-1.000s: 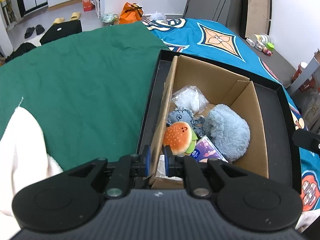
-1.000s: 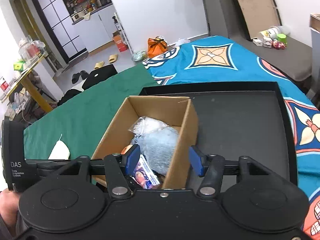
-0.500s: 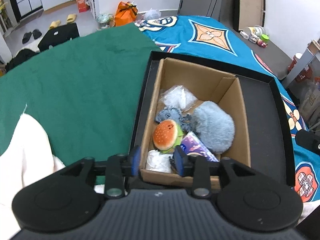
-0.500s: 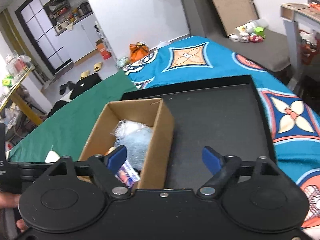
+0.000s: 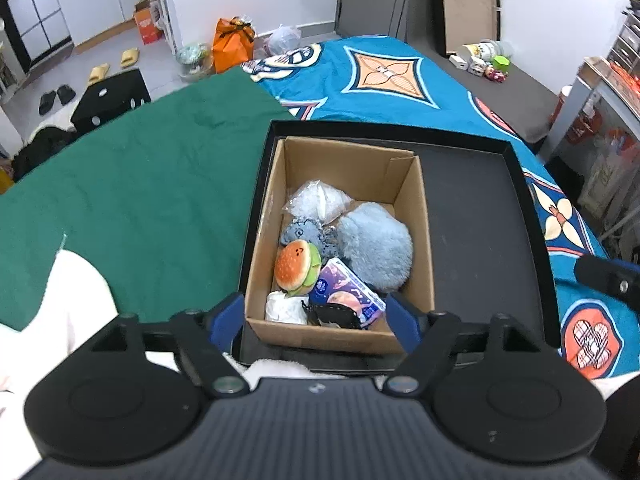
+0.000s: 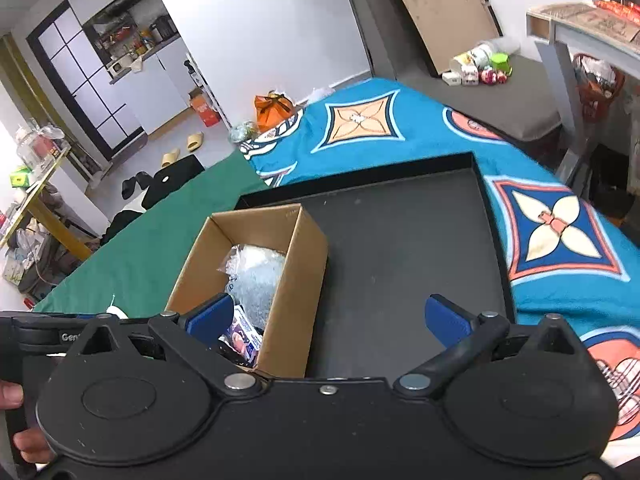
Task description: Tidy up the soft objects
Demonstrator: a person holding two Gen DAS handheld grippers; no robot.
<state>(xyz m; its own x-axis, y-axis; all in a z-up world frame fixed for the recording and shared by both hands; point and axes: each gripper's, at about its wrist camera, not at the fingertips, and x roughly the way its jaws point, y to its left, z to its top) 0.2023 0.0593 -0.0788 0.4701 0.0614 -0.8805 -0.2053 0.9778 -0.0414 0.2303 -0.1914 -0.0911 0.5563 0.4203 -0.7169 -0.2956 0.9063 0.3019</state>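
Observation:
A cardboard box [image 5: 412,184] stands in the left half of a black tray [image 5: 480,216]. It holds a fluffy blue plush [image 5: 376,246], a burger plush [image 5: 296,266], a small grey-blue plush [image 5: 306,232], a clear bag [image 5: 318,202], a purple tissue pack [image 5: 346,292], a white wad [image 5: 286,308] and a black item [image 5: 334,316]. My left gripper [image 5: 316,318] is open and empty, above the box's near edge. My right gripper [image 6: 328,318] is open and empty, over the box [image 6: 296,280] and the tray [image 6: 400,240].
The tray lies on a bed with a green cloth [image 5: 132,196] on the left and a blue patterned blanket [image 5: 380,72] on the right. White fabric [image 5: 68,300] lies at the near left. The floor beyond holds an orange bag [image 5: 232,42] and slippers.
My left gripper let go of the box's left wall, opened wide and drew back and up. My right gripper opened wider and drew back too.

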